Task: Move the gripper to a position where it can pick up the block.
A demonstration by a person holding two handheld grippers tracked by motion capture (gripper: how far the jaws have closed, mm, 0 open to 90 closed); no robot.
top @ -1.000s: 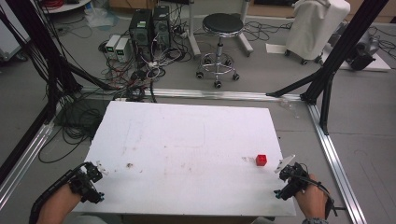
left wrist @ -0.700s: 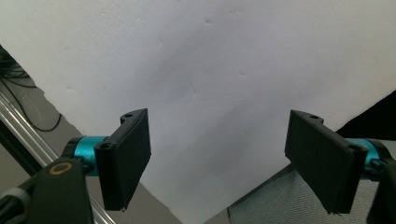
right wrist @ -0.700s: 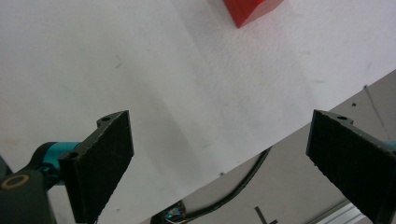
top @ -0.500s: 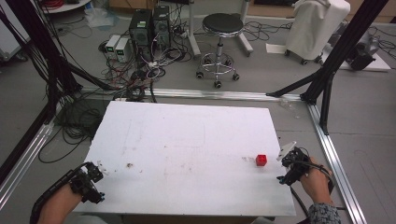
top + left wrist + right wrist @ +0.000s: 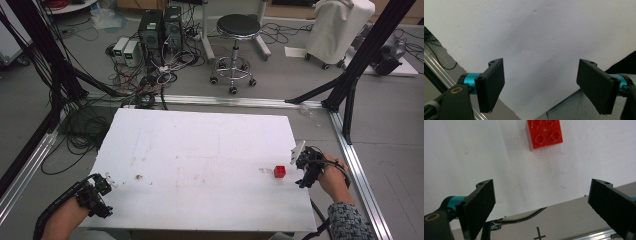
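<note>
A big white table [image 5: 200,150] sits in the middle of the high view. A small red brick [image 5: 280,171] lies on it, near the right edge and toward the front. The brick sits flat, studs up, w/ nothing touching it.

The right gripper [image 5: 301,161] is just beside the brick, at the right edge of the table, held in the right hand [image 5: 334,175]. A patterned sleeve [image 5: 350,222] shows below that hand. In the right gripper view the two black jaws are wide apart w/ nothing between them. The brick [image 5: 544,133] is ahead of them, near the top of that view, four studs on top. The jaws hang over the table edge; grey floor, a black cable [image 5: 524,217] and a black cross mark [image 5: 539,235] show below.

The left gripper [image 5: 102,187] is at the front left corner of the table, well apart from the brick, held in the left hand [image 5: 65,220]. In the left gripper view its jaws are also wide apart and hold nothing. Under them is bare white table [image 5: 536,37], w/ its edge running at a slant. A metal rail [image 5: 439,72] shows at the left.

A small brown spot [image 5: 138,176] marks the table near the left gripper.

Behind the table, on the floor: a black stool [image 5: 238,30], 2 dark computer boxes [image 5: 161,27], lots of tangled cables [image 5: 150,80], and something covered in white cloth [image 5: 337,27].
</note>
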